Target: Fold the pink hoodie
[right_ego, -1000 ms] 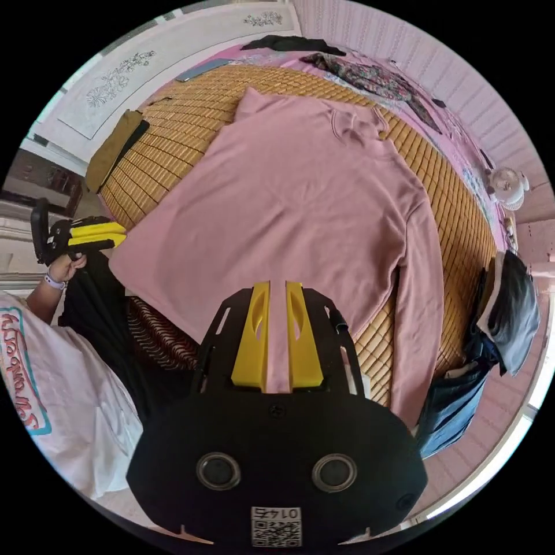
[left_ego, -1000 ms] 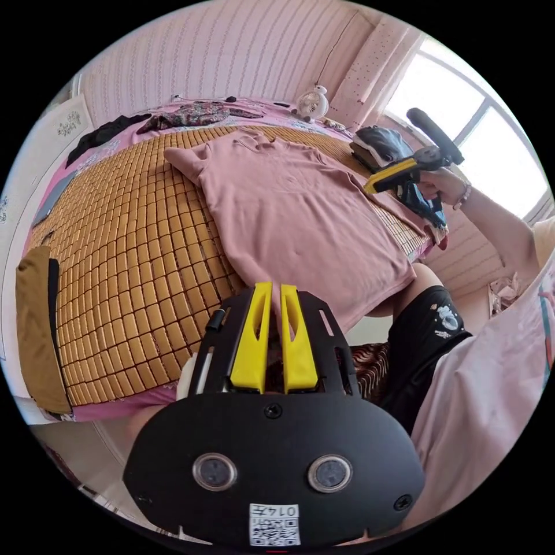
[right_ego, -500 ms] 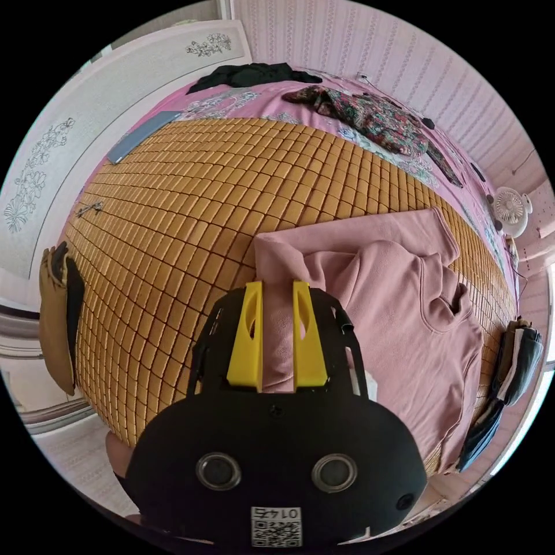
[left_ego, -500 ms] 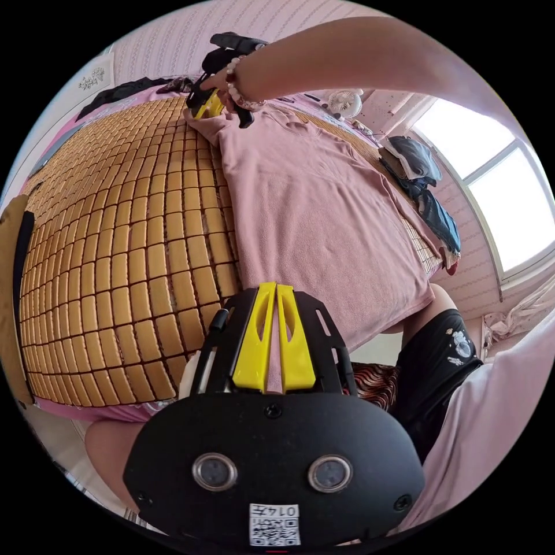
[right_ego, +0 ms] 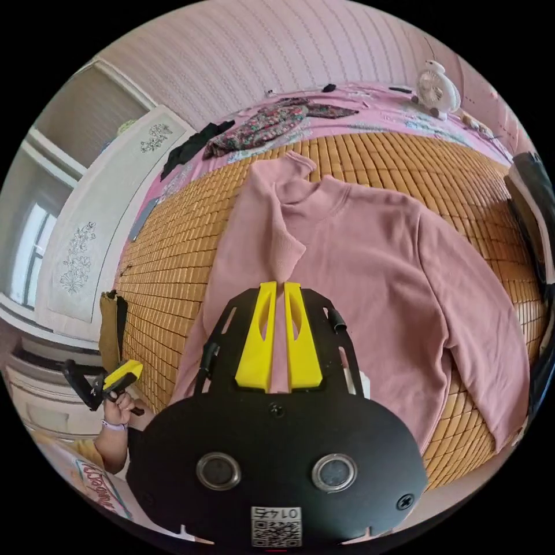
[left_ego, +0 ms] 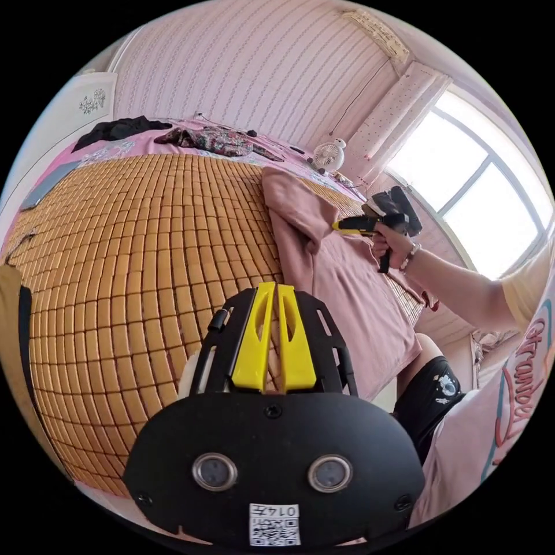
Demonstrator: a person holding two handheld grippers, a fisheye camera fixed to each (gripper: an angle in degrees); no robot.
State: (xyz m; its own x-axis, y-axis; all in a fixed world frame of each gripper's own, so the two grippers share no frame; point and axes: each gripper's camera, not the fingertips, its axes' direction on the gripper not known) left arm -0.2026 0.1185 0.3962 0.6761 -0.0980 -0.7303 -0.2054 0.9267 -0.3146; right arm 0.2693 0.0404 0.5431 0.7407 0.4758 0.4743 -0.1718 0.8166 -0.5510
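The pink hoodie (right_ego: 376,260) lies face up on a bamboo mat (right_ego: 173,260). One sleeve (right_ego: 266,231) is folded in over its chest. My right gripper (right_ego: 278,284) is shut on that sleeve's cuff, which hangs a little above the body. In the left gripper view the right gripper (left_ego: 336,225) holds the raised sleeve (left_ego: 292,202) over the hoodie (left_ego: 347,289). My left gripper (left_ego: 276,286) is shut with nothing in it, above bare mat (left_ego: 144,231) beside the hoodie. In the right gripper view the left gripper (right_ego: 139,366) sits in a hand off the mat's near corner.
A small white fan (right_ego: 436,84), a floral garment (right_ego: 266,121) and a black garment (right_ego: 191,147) lie at the far side of the bed. Dark folded clothes (right_ego: 535,191) are stacked at the right edge. A brown cloth (right_ego: 107,329) hangs at the left edge.
The right gripper has closed on the far sleeve's cuff and carried it back over the hoodie's chest. The left gripper has drawn away from the hem to the side.
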